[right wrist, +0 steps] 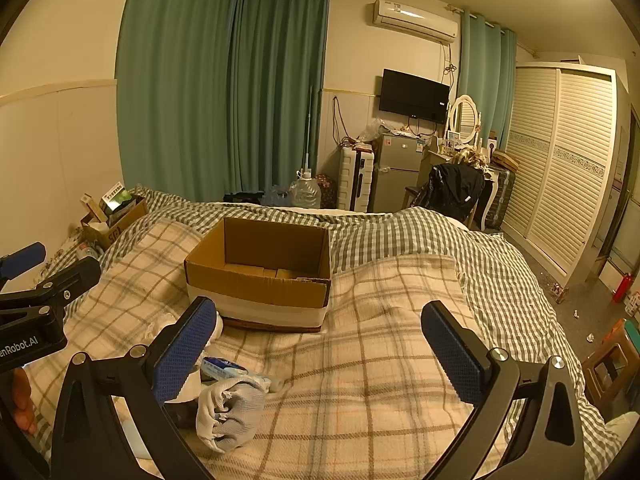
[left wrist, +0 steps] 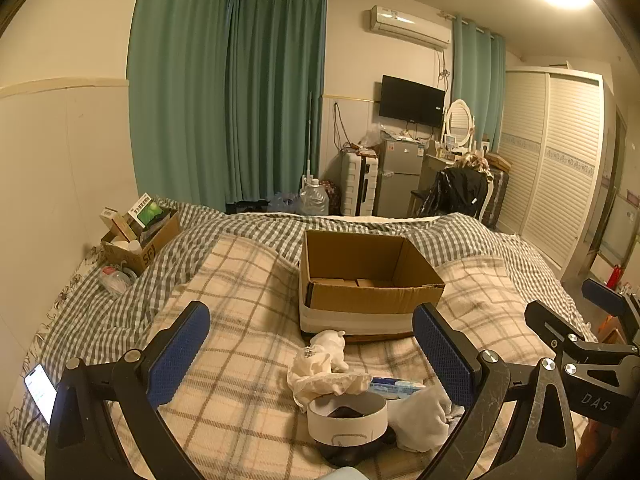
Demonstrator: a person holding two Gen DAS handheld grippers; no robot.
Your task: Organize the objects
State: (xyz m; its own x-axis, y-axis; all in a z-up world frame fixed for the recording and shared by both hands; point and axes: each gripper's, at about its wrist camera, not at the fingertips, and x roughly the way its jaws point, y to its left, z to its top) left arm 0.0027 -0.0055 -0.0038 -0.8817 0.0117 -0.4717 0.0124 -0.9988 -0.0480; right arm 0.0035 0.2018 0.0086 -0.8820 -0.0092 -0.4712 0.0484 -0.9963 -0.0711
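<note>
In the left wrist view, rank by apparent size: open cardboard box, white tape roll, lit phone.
1. Open cardboard box: clearly largest.
2. White tape roll: though nearer the camera.
3. Lit phone: smallest, seen at an angle at the frame's edge.

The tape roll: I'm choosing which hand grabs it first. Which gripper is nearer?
Left. The tape roll lies between the open left gripper fingers; the right gripper is off to its right.
</note>
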